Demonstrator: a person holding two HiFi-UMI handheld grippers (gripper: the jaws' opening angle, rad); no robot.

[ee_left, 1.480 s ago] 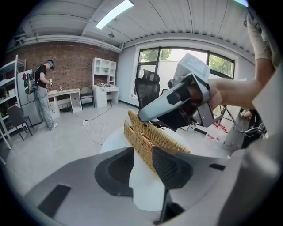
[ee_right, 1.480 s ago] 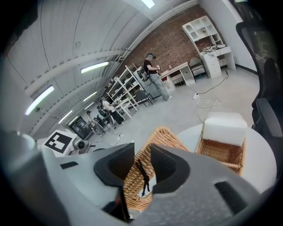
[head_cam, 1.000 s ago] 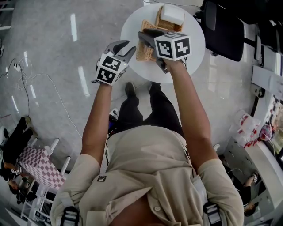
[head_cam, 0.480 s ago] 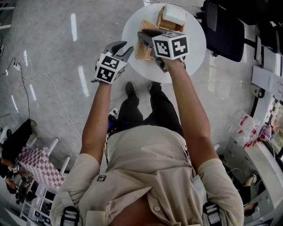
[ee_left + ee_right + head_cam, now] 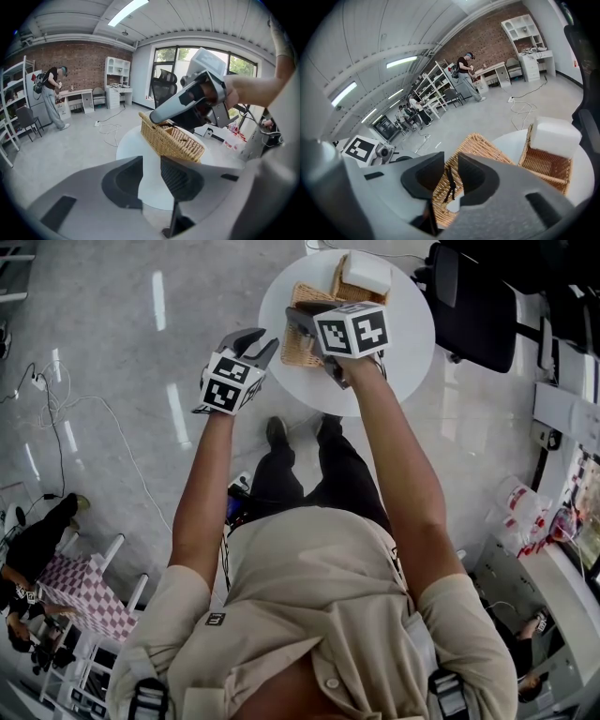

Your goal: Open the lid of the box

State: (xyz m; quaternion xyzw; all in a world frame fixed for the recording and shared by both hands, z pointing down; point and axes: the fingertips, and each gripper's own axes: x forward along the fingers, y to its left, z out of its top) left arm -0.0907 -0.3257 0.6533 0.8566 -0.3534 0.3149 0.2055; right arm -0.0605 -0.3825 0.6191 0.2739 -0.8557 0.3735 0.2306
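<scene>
On the round white table [image 5: 412, 343] stands a wicker box [image 5: 345, 289] with a white block [image 5: 367, 270] in it. Its wicker lid [image 5: 296, 351] tilts up beside it, high end toward me. My right gripper [image 5: 302, 321] is shut on that high end. Its jaws have just been closing, with the lid [image 5: 478, 145] and its dark loop [image 5: 449, 185] between them. In the left gripper view the lid [image 5: 176, 140] hangs slanted above the table top. My left gripper [image 5: 261, 341] hovers off the table's left edge. Its jaws have just been closing slightly, and it is open with nothing in it.
A black office chair [image 5: 469, 301] stands right of the table. Cables [image 5: 56, 418] trail over the grey floor at left. A checked-cloth table [image 5: 89, 596] and seated people are at the lower left, and a cluttered counter [image 5: 544, 512] is at the right.
The right gripper and the lid have edged slightly left and farther away. The left gripper has barely moved.
</scene>
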